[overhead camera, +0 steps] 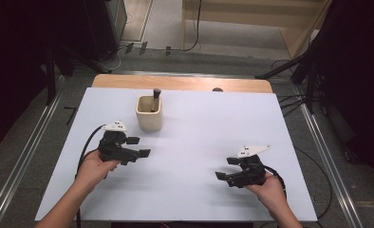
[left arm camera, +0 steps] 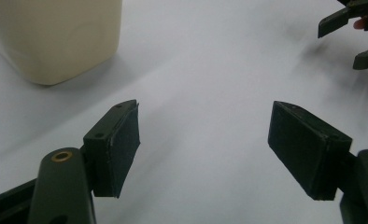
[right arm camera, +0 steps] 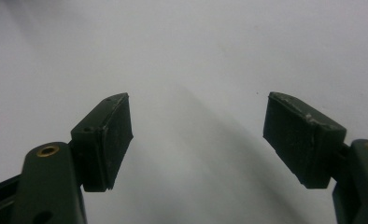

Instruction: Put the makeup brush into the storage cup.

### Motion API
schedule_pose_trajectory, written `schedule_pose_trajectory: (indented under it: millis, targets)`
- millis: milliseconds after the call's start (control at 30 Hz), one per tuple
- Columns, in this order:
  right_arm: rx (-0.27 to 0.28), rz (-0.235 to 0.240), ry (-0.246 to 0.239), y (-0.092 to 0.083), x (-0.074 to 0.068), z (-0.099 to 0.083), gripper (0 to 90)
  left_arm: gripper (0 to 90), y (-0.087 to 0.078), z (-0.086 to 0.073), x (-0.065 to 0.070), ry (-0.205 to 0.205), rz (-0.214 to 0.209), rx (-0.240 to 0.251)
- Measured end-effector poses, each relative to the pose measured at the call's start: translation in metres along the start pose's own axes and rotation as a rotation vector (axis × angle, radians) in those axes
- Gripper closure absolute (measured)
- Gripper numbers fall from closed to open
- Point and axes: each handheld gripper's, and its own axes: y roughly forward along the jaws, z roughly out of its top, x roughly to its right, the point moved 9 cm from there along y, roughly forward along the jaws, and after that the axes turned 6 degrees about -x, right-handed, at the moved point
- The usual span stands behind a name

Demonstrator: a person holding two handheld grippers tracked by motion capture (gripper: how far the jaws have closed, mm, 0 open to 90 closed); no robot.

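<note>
A cream square cup [overhead camera: 150,113] stands on the white table [overhead camera: 190,142], left of the middle toward the far side. A dark-handled tool [overhead camera: 155,98] leans inside it. My left gripper [overhead camera: 140,147] rests low at the near left, open and empty, jaws pointing right; the cup [left arm camera: 56,37] is at its upper left. At the near right my right gripper [overhead camera: 225,168] is open too, jaws pointing left, with nothing between them. In the left gripper view the right gripper [left arm camera: 355,37] shows far off at the top right.
The white sheet covers a wooden tabletop whose far edge [overhead camera: 185,81] is bare. Metal rails [overhead camera: 325,147] run along both sides of the table. Cables trail from each gripper across the floor and table.
</note>
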Motion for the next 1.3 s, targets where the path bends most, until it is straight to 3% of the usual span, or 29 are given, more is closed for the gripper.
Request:
schedule_pose_trajectory:
  millis: [667,833,1300]
  targets:
    - [0.001,0.001,-0.001,0.0,0.0,0.0,25.1,25.8,-0.009,-0.025,-0.004,0.015,0.018,-0.023]
    - [0.001,0.0,-0.001,0.0,0.0,0.001,25.1,25.9,-0.01,-0.033,-0.003,0.057,0.046,-0.049]
    - [0.004,-0.001,-0.001,-0.001,0.001,0.001,25.1,26.5,-0.011,-0.044,0.002,0.073,0.057,-0.06]
